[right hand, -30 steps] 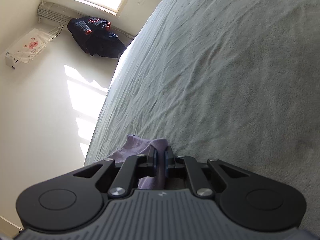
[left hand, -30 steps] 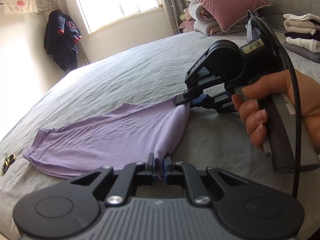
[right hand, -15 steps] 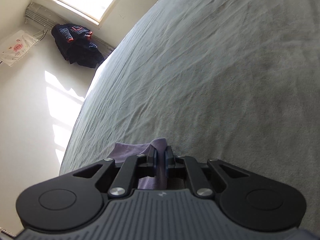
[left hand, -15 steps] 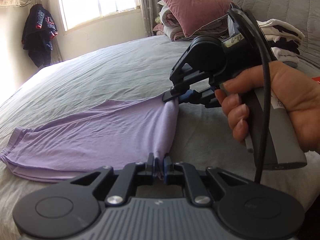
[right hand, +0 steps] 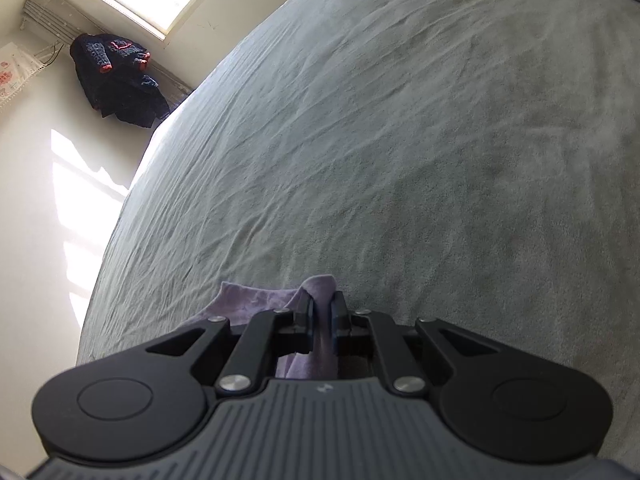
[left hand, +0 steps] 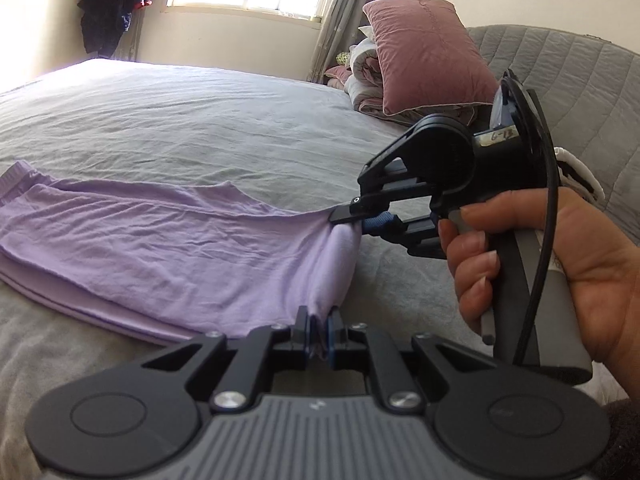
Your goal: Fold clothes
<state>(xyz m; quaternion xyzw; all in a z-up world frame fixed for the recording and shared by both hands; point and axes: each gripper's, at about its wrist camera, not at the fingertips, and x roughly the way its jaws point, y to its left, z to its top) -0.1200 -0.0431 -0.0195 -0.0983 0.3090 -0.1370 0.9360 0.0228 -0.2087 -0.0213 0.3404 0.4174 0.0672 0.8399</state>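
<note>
Pinching one bunched end of the lilac garment [left hand: 160, 248] each, the left gripper [left hand: 319, 330] and right gripper [left hand: 362, 222] are lifting it off the grey bed [left hand: 200, 120] — uneven pulling is risking slip, and the far end, lying at left, dragging crooked.

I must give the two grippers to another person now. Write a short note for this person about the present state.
Left gripper: shut on the near edge of the lilac garment.
Right gripper: shut on the same end, farther corner.
Garment: held end lifted, the rest lying flat on the grey bed, apparently already doubled lengthwise.
Left to do: probably carry the held end over to the far end, release, smooth.
</note>
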